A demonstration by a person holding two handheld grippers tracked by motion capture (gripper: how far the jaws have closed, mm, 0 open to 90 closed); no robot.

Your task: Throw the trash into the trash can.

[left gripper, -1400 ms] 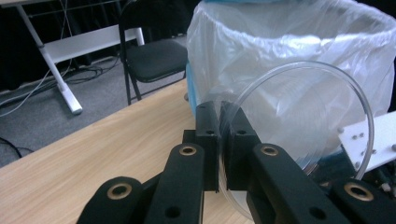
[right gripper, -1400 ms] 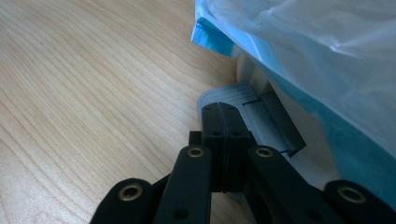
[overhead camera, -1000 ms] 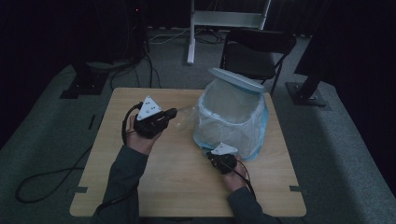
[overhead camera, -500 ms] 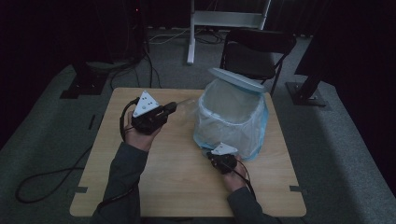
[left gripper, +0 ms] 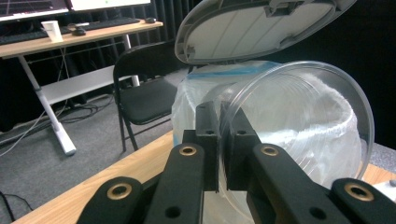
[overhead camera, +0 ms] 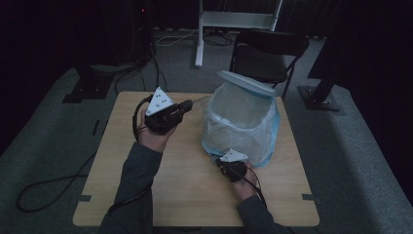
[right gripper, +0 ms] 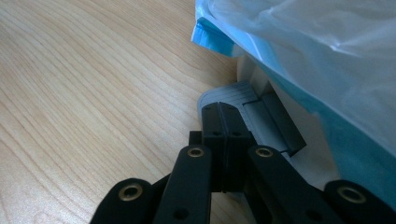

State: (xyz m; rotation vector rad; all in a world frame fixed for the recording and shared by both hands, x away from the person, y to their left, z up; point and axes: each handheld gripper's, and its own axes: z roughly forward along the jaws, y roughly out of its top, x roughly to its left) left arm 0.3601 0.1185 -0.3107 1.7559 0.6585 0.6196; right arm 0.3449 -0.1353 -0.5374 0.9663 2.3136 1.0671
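The left tool (left gripper: 218, 140), clamped on the rim of a clear plastic cup (left gripper: 299, 121), holds it left of the lined pedal bin (overhead camera: 241, 126) at frame centre, mouth toward the open lid (overhead camera: 247, 84), while the right tool (right gripper: 223, 140), jaws together, presses the pedal (right gripper: 224, 95) on the bench (overhead camera: 117, 161).

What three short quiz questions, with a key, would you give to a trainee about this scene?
1. True or false: the lid of the bin stands open.
2. What does the left gripper hold? A) a clear plastic cup, by its rim; B) a spoon; C) nothing.
3. Fill in: the shut jaws of the right gripper lie against the bin's grey ____.

Key: 1 true. 2 A. 3 pedal.
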